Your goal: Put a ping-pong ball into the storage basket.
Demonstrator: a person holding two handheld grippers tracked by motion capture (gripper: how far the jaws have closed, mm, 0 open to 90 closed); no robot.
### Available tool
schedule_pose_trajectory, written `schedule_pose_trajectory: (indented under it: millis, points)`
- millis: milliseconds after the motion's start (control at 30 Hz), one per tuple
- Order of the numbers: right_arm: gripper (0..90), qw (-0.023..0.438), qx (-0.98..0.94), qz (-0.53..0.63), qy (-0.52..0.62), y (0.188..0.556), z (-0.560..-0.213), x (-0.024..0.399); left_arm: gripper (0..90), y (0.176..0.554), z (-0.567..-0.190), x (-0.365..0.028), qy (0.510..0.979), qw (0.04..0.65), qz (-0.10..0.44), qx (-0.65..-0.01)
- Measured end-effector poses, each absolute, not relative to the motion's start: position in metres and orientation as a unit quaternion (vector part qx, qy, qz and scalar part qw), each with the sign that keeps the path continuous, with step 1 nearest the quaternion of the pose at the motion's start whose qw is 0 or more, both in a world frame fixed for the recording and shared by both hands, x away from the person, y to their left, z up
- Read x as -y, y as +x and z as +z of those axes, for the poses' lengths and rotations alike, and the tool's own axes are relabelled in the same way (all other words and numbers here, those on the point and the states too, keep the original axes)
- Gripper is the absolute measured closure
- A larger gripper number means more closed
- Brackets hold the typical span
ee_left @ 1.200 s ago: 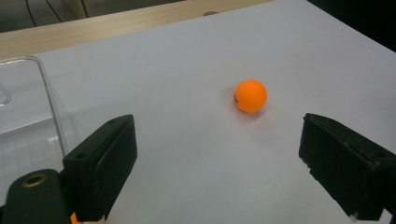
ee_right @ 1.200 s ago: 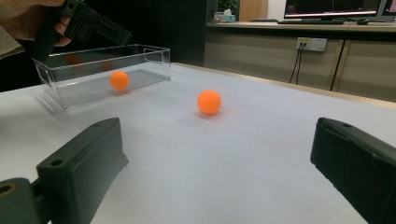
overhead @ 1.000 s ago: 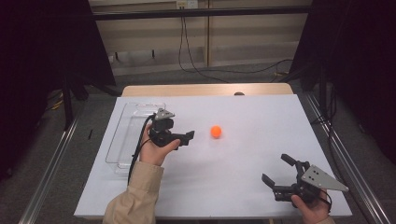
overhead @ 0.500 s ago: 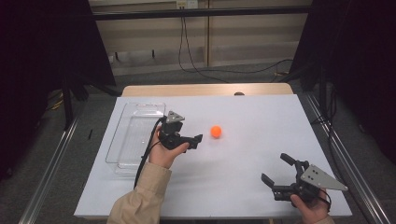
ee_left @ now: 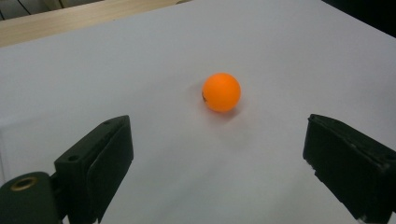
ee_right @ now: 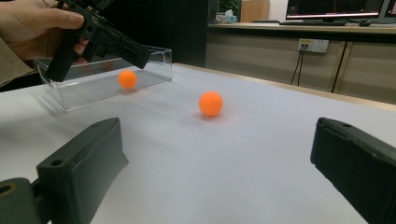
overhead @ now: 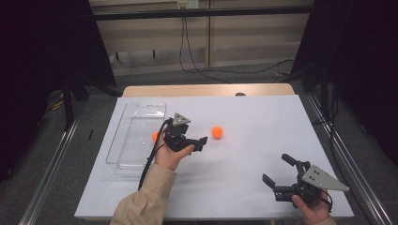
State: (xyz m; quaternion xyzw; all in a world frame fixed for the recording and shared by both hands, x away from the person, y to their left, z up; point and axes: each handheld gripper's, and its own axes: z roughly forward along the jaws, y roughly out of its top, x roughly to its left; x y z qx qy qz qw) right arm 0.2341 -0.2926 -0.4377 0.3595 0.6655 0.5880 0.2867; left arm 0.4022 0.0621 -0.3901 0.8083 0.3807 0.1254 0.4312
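An orange ball (overhead: 217, 132) lies loose on the white table, just right of my left gripper (overhead: 202, 143). In the left gripper view the ball (ee_left: 221, 92) sits a short way ahead of the open jaws (ee_left: 219, 140), centred between them and not touched. A second orange ball (overhead: 155, 136) rests inside the clear plastic tray (overhead: 123, 140). My right gripper (overhead: 274, 168) stands open near the front right of the table, empty. From it I see the loose ball (ee_right: 210, 103), the ball in the tray (ee_right: 127, 79) and the left gripper (ee_right: 105, 39) in a hand.
The clear tray (ee_right: 159, 63) lies along the table's left side. The white table top (overhead: 263, 117) is bordered by a wooden strip at the back. Metal rails run along both sides, and cables hang on the far wall.
My left gripper has moved right and slightly down, from beside the tray toward the loose ball. The right gripper and both balls stay where they were.
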Motion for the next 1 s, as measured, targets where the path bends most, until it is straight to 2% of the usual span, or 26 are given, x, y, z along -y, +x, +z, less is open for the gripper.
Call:
schedule_pose_trajectory:
  millis: [1000]
  points:
    - [2.1, 0.285, -0.665, 0.589, 0.359, 0.235, -0.438, 0.293, 7.7, 0.404, -0.405, -0.044, 0.818, 0.426, 0.136, -0.362]
